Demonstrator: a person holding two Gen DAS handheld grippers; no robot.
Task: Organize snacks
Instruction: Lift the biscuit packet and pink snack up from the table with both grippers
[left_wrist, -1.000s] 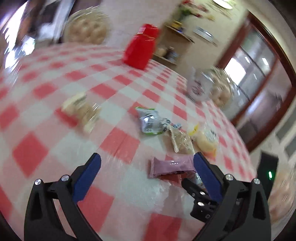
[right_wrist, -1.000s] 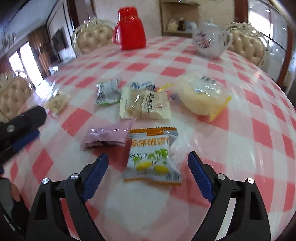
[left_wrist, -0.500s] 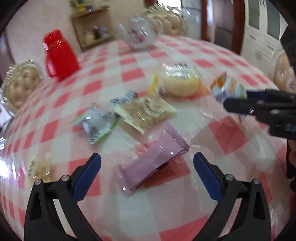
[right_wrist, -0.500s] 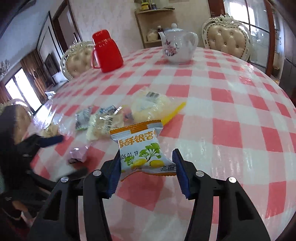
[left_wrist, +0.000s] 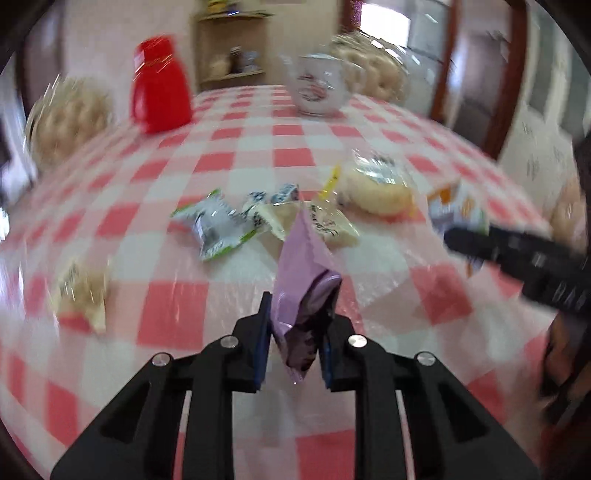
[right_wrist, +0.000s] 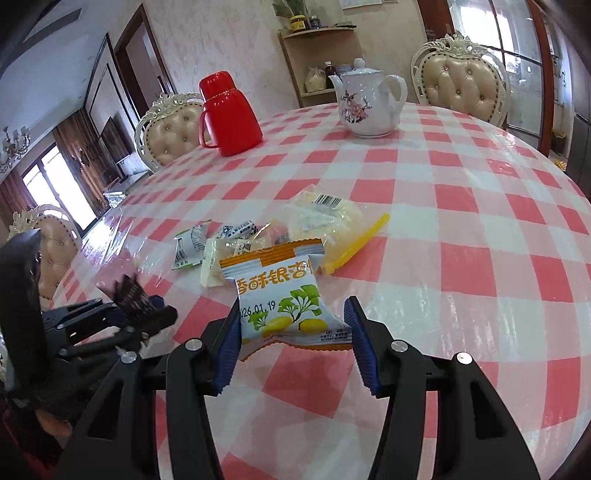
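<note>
A purple snack packet (left_wrist: 303, 273) stands on end above the checked tablecloth between the jaws of my left gripper (left_wrist: 295, 332), which are closing on it with the pads pressing both sides. My right gripper (right_wrist: 291, 325) is shut on an orange-and-white snack packet (right_wrist: 280, 295), held just above the cloth. On the table beyond lie a green-and-silver packet (left_wrist: 214, 225), a clear biscuit packet (left_wrist: 325, 225), small blue-and-white sweets (right_wrist: 236, 230) and a bagged bun with a yellow strip (right_wrist: 325, 214). Another clear packet (left_wrist: 81, 291) lies apart at the left.
A red flask (right_wrist: 229, 114) and a white flowered teapot (right_wrist: 369, 103) stand at the far side of the round table (right_wrist: 480, 221). Padded chairs (right_wrist: 458, 85) ring it. The left gripper's arm (right_wrist: 92, 325) reaches in at the right view's lower left.
The left gripper went from wide open over the purple packet to shut on it and tipped it up. The right gripper closed on the orange packet and lifted it.
</note>
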